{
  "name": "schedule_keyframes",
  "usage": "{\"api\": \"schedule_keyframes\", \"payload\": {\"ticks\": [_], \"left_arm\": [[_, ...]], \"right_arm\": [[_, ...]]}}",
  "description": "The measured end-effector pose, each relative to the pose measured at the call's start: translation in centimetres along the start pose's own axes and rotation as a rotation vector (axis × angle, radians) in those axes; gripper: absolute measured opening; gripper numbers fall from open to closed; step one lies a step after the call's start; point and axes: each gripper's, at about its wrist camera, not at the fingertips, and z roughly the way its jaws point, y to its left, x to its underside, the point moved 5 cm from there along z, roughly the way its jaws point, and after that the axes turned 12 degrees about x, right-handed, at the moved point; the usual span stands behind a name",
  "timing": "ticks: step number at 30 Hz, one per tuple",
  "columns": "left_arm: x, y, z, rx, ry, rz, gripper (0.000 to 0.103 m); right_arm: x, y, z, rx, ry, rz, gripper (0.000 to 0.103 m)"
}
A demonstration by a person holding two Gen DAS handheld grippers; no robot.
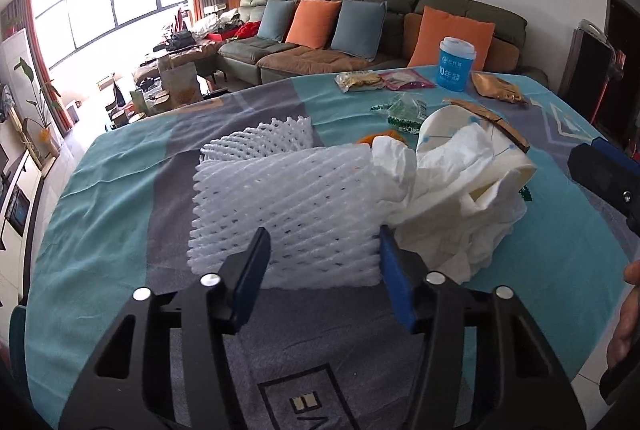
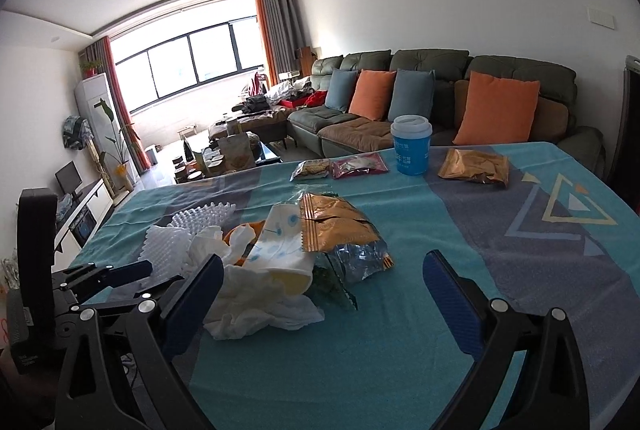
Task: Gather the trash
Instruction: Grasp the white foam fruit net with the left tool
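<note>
Teal/grey tablecloth (image 2: 400,310) w/ trash, sofa (image 2: 400,70) behind; left gripper (image 1: 320,262) pinching foam net (image 1: 280,198), right gripper (image 2: 320,294) released.

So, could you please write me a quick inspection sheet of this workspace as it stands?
Surface: table under a teal and grey cloth.
Job's things: white foam net, crumpled tissue, paper cup on its side, torn gold wrapper, all in one pile.
Clutter: blue cup, snack packets at the far edge.
Grippers: left hand-held gripper closed on the foam net; right hand-held gripper open, empty.
Cables: nothing seen.
Surroundings: sofa with cushions, window, plant.
</note>
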Motion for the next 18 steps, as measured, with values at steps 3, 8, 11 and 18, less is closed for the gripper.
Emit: {"api": "schedule_keyframes", "payload": {"ticks": [3, 8, 11, 18], "left_arm": [[0.2, 0.0, 0.1, 0.010, 0.006, -0.005, 0.025], [0.5, 0.8, 0.0, 0.030, 0.006, -0.046, 0.014], [0.4, 1.0, -0.7, 0.047, -0.013, -0.061, 0.011], [0.1, 2.0, -3.4, 0.075, -0.068, -0.098, 0.010]], "right_arm": [[-0.1, 0.1, 0.3, -0.003, 0.005, 0.000, 0.096], [-0.7, 0.0, 0.3, -0.002, -0.007, 0.000, 0.096], [-0.9, 0.2, 0.2, -0.006, -0.013, -0.002, 0.096], [-1.5, 2.8, -0.6, -0.074, -0.036, -0.045, 0.096]]}}
